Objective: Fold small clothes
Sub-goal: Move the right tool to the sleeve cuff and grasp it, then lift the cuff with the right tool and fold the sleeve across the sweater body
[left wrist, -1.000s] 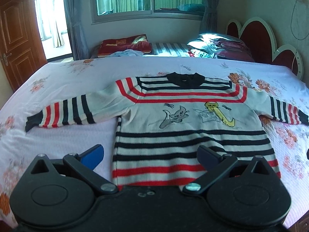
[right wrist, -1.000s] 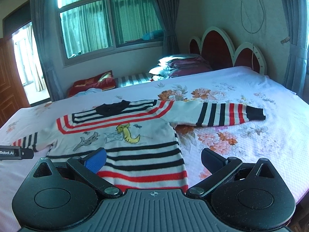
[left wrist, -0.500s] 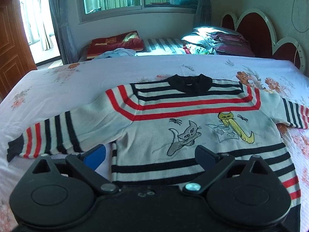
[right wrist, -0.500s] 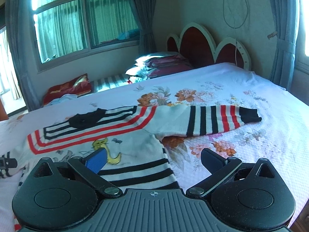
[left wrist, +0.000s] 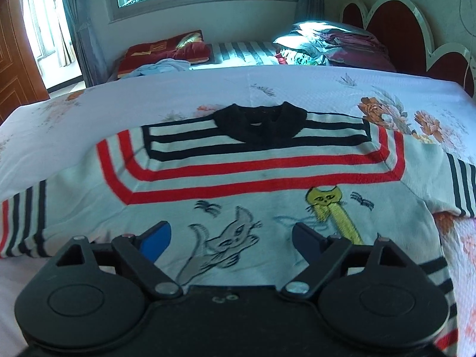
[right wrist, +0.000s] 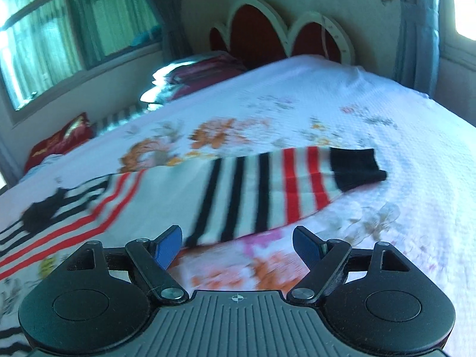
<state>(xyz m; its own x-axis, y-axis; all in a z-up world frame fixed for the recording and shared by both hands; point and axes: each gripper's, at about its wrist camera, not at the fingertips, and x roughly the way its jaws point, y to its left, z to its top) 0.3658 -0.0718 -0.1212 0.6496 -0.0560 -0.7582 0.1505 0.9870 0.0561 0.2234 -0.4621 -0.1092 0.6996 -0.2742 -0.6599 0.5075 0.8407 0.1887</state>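
Note:
A small striped sweater (left wrist: 261,178) with a black collar (left wrist: 258,119) and two cat pictures lies flat, front up, on the bed. My left gripper (left wrist: 230,238) is open and empty, low over the sweater's chest by the grey cat. In the right wrist view the sweater's right sleeve (right wrist: 267,190) with its black cuff (right wrist: 355,166) stretches out to the right. My right gripper (right wrist: 238,244) is open and empty, just in front of that sleeve. The sweater's hem is hidden under my grippers.
The bed (left wrist: 178,98) has a white floral cover. Pillows and folded bedding (left wrist: 333,41) lie by the red headboard (right wrist: 267,35). A red cushion (left wrist: 166,50) lies below the window. A wooden door (left wrist: 15,59) is at the left.
Both grippers have moved forward over the bed. The left one went from the hem up to the chest. The right one swung right toward the sleeve. Both stayed open.

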